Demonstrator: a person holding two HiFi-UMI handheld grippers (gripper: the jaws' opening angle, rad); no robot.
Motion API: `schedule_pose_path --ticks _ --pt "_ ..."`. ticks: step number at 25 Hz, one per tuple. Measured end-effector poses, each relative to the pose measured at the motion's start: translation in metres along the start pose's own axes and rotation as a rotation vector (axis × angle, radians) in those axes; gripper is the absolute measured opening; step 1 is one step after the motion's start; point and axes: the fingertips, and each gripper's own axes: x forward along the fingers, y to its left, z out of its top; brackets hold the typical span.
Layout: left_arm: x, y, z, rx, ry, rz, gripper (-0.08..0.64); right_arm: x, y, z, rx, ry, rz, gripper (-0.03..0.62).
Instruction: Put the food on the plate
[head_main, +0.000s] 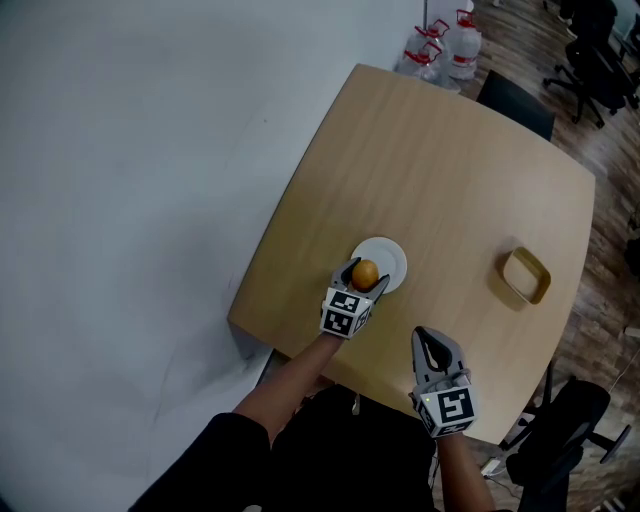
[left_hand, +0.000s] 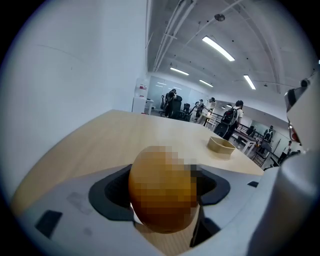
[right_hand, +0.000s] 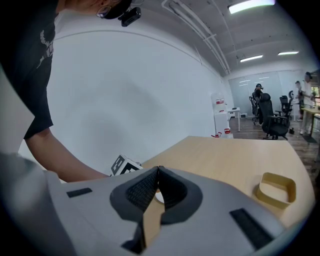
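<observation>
Clamping the orange food (left_hand: 162, 190) between their jaws, the left tongs (head_main: 362, 278) are at the plate (head_main: 392, 255) rim. The right tongs (head_main: 428, 342), beside them, are closed and empty.

Plate (head_main: 391, 261) on table (head_main: 440, 160); tray (head_main: 524, 276) rightward

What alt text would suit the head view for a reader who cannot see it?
Seen from above, the left tongs grip a round orange food item at the near edge of a small white plate on a light wooden table. The right tongs are shut and empty, nearer the person. A tan container sits apart to the right.
</observation>
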Motion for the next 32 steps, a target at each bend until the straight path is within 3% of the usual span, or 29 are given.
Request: schedule_pose_path --ticks 8,12,20,25,29,32 --pt "0.033 0.009 -0.022 0.053 0.128 -0.036 0.308 -0.001 -0.02 -0.005 0.016 0.014 -0.022 0.06" --pt "0.044 0.002 -0.034 0.07 0.193 -0.062 0.309 -0.003 -0.023 -0.006 -0.022 0.026 -0.031 0.06" --pt "0.05 -0.001 -0.037 0.049 0.216 -0.071 0.309 -0.008 -0.016 -0.016 -0.03 0.047 -0.035 0.06" --pt "0.049 0.002 -0.037 0.031 0.216 -0.085 0.316 -0.013 0.001 -0.015 -0.078 -0.001 0.031 0.06" --pt "0.049 0.002 -0.039 0.066 0.242 -0.091 0.322 -0.019 0.02 -0.011 -0.088 -0.032 0.105 0.06" --pt "0.048 0.004 -0.043 0.121 0.269 -0.085 0.322 -0.024 0.026 -0.013 -0.087 -0.033 0.103 0.06"
